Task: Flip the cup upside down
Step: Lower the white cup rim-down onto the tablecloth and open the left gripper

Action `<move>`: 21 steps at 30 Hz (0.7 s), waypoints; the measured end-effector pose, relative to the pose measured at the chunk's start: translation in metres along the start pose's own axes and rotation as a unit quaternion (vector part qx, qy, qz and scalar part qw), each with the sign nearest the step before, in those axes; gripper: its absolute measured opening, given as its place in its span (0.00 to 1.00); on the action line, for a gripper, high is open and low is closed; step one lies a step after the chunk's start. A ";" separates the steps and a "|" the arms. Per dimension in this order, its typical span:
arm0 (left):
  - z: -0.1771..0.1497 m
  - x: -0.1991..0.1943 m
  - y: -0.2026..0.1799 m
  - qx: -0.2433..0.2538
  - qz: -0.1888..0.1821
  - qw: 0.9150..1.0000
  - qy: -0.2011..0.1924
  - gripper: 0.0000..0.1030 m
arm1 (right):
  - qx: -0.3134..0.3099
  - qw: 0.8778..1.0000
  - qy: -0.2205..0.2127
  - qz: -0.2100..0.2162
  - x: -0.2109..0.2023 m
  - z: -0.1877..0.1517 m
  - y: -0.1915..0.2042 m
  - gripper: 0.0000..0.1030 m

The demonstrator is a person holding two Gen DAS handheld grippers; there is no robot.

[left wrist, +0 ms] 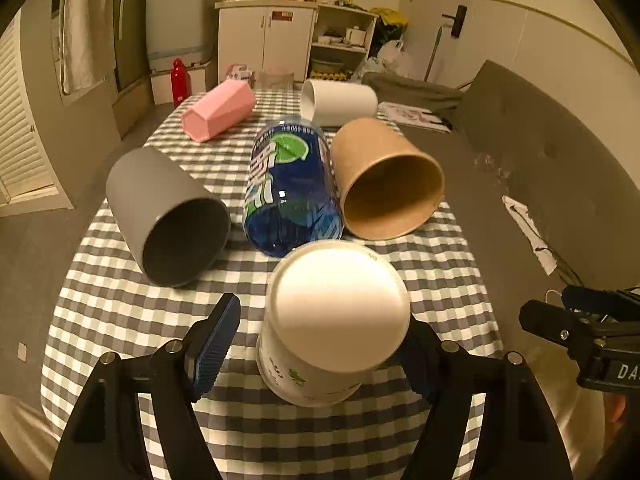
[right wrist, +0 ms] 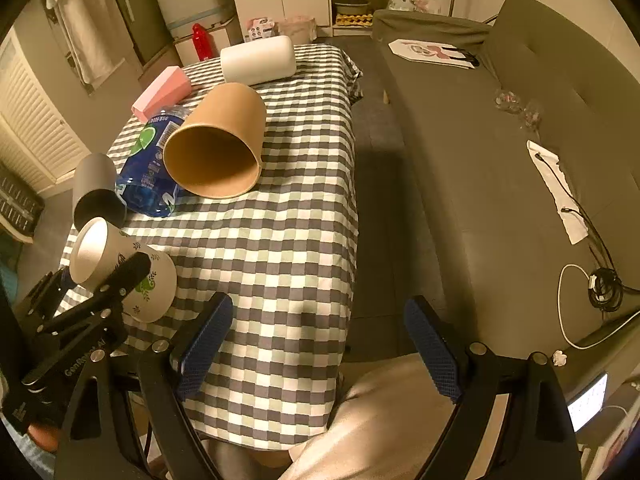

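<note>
A white paper cup with green leaf print (left wrist: 332,320) stands base-up and slightly tilted on the checkered tablecloth (left wrist: 120,300), between the fingers of my left gripper (left wrist: 320,340). The jaws are open; the left pad stands clear of the cup, the right finger is partly hidden behind it. In the right wrist view the same cup (right wrist: 124,268) shows at the left with the left gripper around it. My right gripper (right wrist: 320,344) is open and empty over the table's near edge.
Lying on their sides on the table: a grey cup (left wrist: 172,216), a blue bottle (left wrist: 292,188), a brown paper cup (left wrist: 384,180), a pink cup (left wrist: 218,112), a white cup (left wrist: 340,102). A grey sofa (right wrist: 500,152) runs along the right.
</note>
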State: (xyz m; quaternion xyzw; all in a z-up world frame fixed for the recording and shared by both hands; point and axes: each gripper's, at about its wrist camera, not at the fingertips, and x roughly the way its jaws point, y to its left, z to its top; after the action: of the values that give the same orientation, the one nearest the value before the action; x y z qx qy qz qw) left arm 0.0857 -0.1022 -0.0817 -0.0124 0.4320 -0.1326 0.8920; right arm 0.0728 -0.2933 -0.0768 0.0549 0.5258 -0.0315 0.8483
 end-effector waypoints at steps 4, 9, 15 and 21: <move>0.000 -0.009 -0.003 0.019 0.013 1.000 -0.002 0.83 | -0.002 1.000 -0.015 0.001 -0.011 0.003 0.002 0.86; 0.000 -0.037 -0.002 0.033 0.019 0.999 -0.028 0.84 | -0.010 0.997 -0.070 0.017 -0.037 0.002 0.011 0.86; -0.014 -0.084 0.009 0.049 0.039 0.994 -0.090 0.85 | -0.019 0.988 -0.149 0.033 -0.063 -0.015 0.027 0.86; -0.033 -0.110 0.037 0.021 0.053 0.991 -0.124 0.86 | -0.028 0.982 -0.183 0.045 -0.065 -0.042 0.046 0.86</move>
State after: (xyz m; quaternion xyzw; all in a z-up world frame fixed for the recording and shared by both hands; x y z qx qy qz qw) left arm 0.0039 -0.0365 -0.0233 0.0127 0.3155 -0.0919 0.9444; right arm 0.0112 -0.2427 -0.0342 0.0484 0.3595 0.0121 0.9318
